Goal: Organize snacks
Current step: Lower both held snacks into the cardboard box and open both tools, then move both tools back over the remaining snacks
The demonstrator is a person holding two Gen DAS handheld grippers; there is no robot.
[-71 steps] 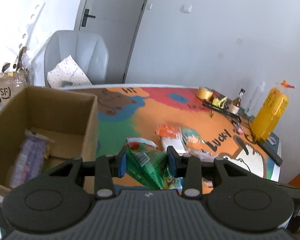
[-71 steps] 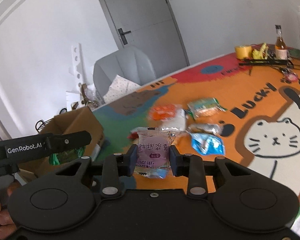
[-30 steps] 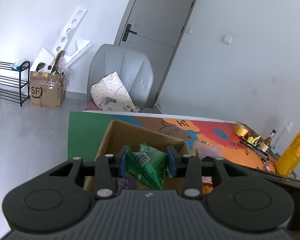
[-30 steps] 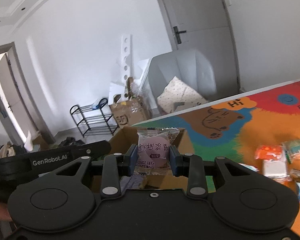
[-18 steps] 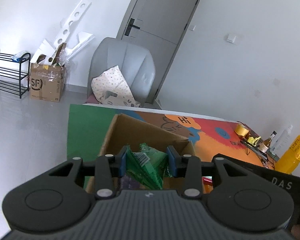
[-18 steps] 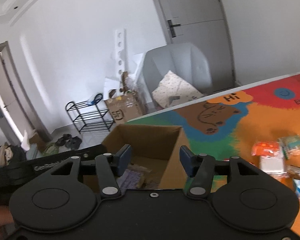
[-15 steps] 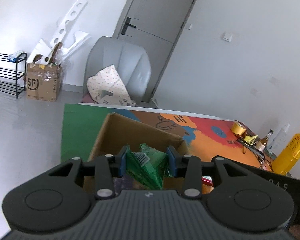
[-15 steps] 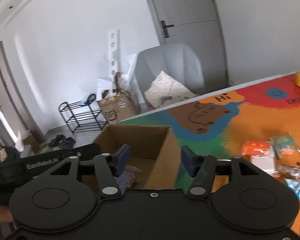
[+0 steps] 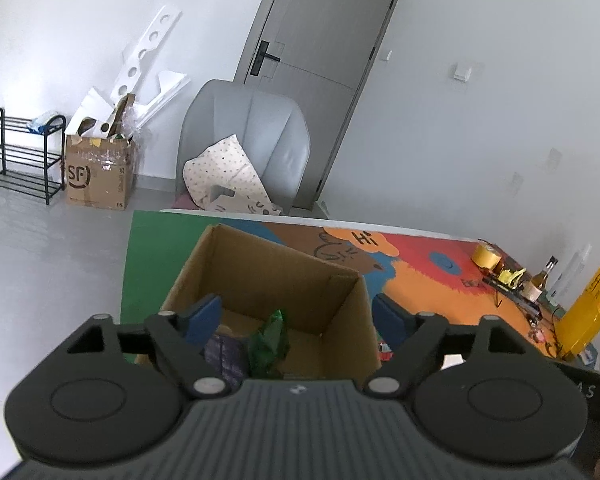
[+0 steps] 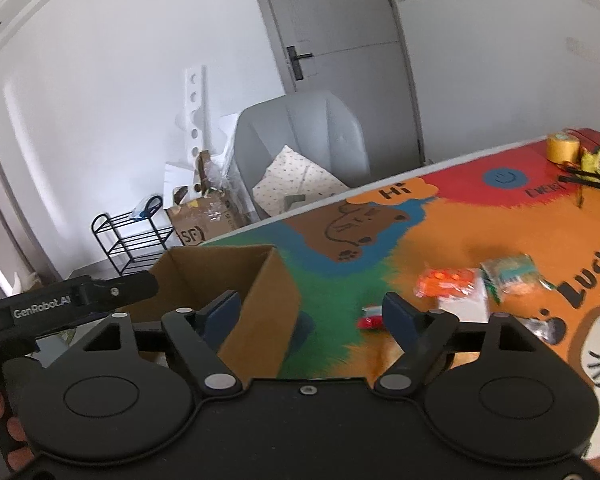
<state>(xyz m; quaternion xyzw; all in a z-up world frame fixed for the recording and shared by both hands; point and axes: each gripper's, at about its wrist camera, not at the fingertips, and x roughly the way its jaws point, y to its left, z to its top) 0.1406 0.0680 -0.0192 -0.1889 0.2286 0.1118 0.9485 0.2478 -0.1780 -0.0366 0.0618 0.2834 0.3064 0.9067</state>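
The left gripper (image 9: 296, 316) is standing wide apart and empty above the cardboard box (image 9: 260, 276), where a green packet (image 9: 270, 340) is lying beside a purple one (image 9: 224, 354). The right gripper (image 10: 312, 314) is likewise gaping wide, holding nothing, beside the box wall. Farther out at two o'clock, an orange packet (image 10: 444, 282), a white packet (image 10: 462, 300) and a teal packet (image 10: 510, 272) are remaining on the tablecloth (image 10: 440, 232); I judge the sorting part done.
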